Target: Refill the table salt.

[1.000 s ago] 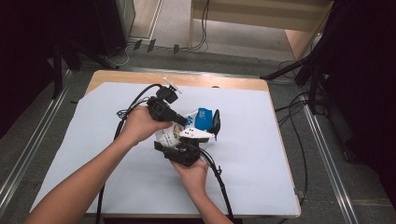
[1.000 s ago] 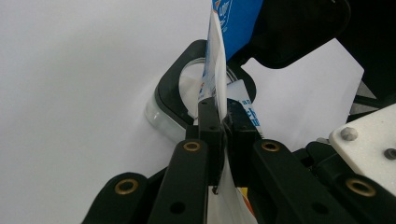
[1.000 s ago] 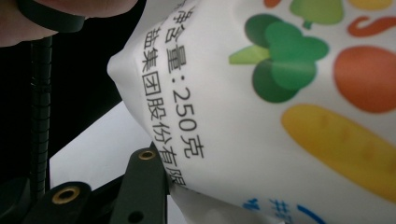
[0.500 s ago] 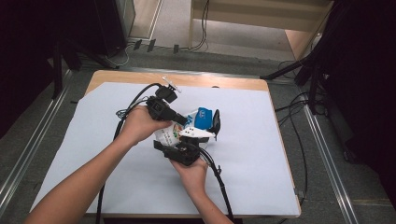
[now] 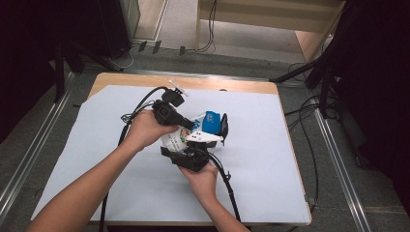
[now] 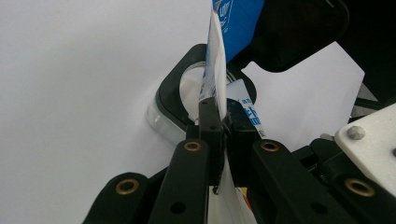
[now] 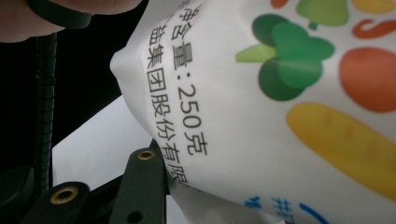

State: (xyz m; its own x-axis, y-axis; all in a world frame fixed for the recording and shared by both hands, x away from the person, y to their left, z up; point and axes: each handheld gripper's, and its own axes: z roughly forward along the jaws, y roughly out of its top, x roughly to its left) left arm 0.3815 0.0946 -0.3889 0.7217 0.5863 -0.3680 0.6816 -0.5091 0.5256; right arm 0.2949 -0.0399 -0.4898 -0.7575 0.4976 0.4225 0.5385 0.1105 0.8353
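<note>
Item: white printed pouch (image 5: 180,139), held above the middle of the counter (image 5: 270,159) between two hand-held grippers.

Writing: the right gripper view reads "250克" and a line of Chinese characters in black on the pouch (image 7: 261,93), beside green, orange and yellow vegetable pictures. The blue upper part (image 5: 211,122) carries white lettering too small to read.

Left gripper (image 5: 186,123): fingers (image 6: 210,126) clamped tight on the pouch's thin edge (image 6: 215,60), seen close in the left gripper view; behind it lies a clear, black-rimmed round piece (image 6: 175,100) on the sheet.

Right gripper (image 5: 198,145): from below, its fingers (image 7: 140,186) part-open against the pouch's bulging body; whether they press it I cannot tell.

Room: the pale sheet covers the counter; bare wood shows along the far edge (image 5: 232,86). Open surface lies all round the hands, widest left and right.
</note>
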